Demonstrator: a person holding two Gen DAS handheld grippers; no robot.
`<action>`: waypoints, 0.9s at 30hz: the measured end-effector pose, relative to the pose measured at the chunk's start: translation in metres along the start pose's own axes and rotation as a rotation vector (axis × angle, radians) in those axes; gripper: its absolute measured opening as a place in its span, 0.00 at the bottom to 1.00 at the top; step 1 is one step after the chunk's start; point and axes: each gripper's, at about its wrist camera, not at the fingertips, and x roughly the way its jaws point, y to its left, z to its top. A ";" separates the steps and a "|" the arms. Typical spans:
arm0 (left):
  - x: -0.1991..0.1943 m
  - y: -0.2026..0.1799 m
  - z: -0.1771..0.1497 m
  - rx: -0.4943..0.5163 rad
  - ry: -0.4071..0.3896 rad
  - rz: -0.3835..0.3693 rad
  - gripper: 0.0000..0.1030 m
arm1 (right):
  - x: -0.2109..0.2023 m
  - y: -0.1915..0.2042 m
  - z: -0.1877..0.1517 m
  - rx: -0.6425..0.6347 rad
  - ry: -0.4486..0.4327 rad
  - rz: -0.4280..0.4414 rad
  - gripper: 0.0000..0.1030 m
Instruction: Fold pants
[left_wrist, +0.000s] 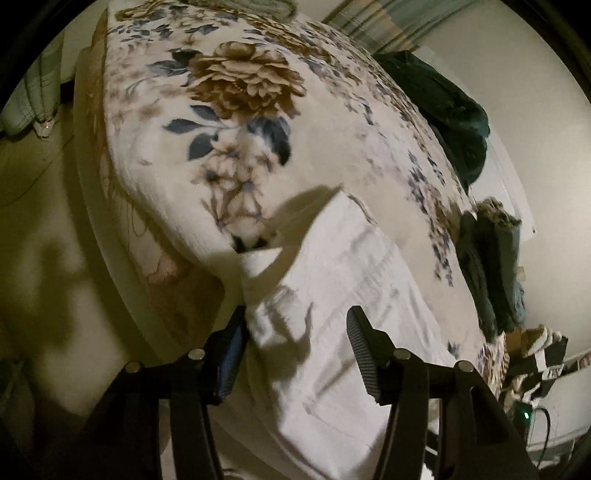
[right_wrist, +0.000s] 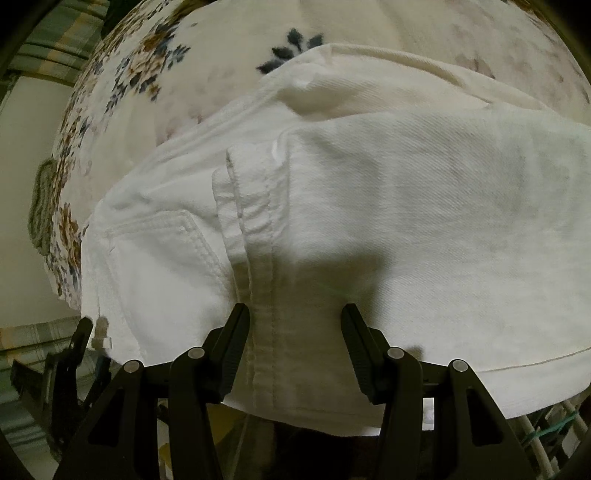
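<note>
Your right gripper stands wide, jaws either side of the thick seam of the white pants; your left gripper is wide too, over the cloth. The pants lie partly folded at the near edge of the flowered bedspread. They look like heavy, fairly stiff denim, likely not slippery: grip at seams or hems.

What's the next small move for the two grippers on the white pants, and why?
Probably close both on the fabric. The left gripper and right gripper stand open with the white pants between their fingers, so neither seems to hold anything yet. The pants lie partly folded on the floral blanket; another fold needs a grip first.
</note>
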 end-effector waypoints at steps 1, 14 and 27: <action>0.007 0.001 0.002 0.002 -0.001 0.009 0.50 | 0.000 0.000 0.000 -0.003 0.002 -0.001 0.54; -0.009 -0.040 0.016 0.186 -0.077 -0.045 0.17 | -0.023 -0.017 -0.001 0.027 -0.053 0.042 0.54; -0.080 -0.167 -0.032 0.394 -0.125 -0.245 0.15 | -0.098 -0.101 -0.006 0.104 -0.163 0.087 0.54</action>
